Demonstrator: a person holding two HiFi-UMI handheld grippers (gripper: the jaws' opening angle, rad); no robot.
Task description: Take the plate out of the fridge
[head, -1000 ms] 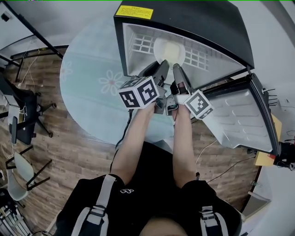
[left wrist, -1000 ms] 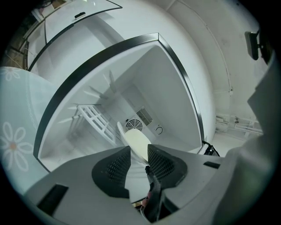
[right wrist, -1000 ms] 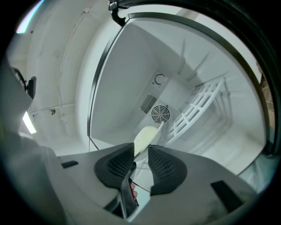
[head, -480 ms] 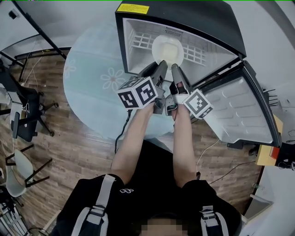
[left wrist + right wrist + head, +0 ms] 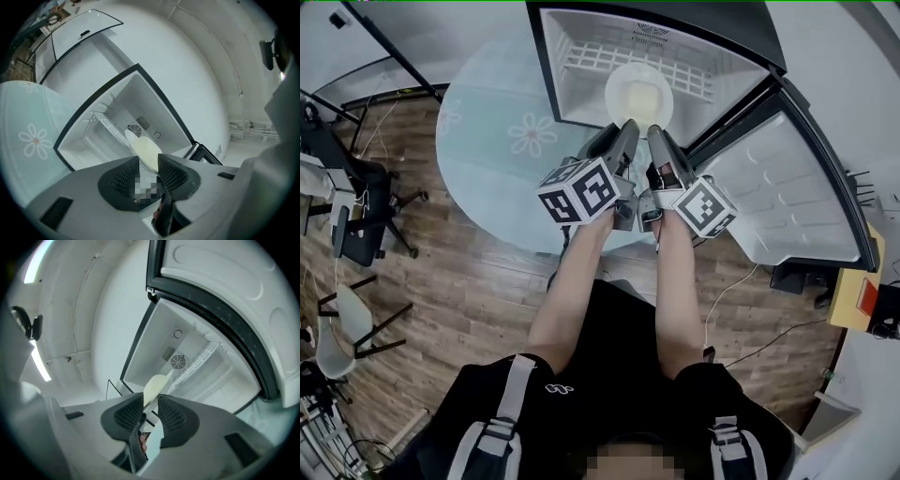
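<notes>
A pale round plate point(image 5: 639, 94) lies on the white wire shelf point(image 5: 581, 58) inside the open fridge point(image 5: 546, 66). Both grippers point into the fridge side by side. My left gripper point(image 5: 626, 131) has its tips at the plate's near rim, slightly to the left. My right gripper point(image 5: 656, 137) is at the same rim, slightly to the right. In the left gripper view the plate point(image 5: 143, 147) runs down into the narrow gap of the left gripper point(image 5: 149, 159). In the right gripper view the plate point(image 5: 155, 384) shows just above the right gripper point(image 5: 151, 399). Both pairs of jaws stand slightly apart.
The fridge stands on a round pale blue table point(image 5: 487, 141) with flower prints. Its door point(image 5: 778, 197) hangs open to the right, close beside my right gripper. Chairs point(image 5: 356, 225) and cables sit on the wooden floor at the left.
The fridge and plate have slid upward in the head view as the camera tilted. Both grippers stay at the plate's near rim, with no clear change in their jaws.
</notes>
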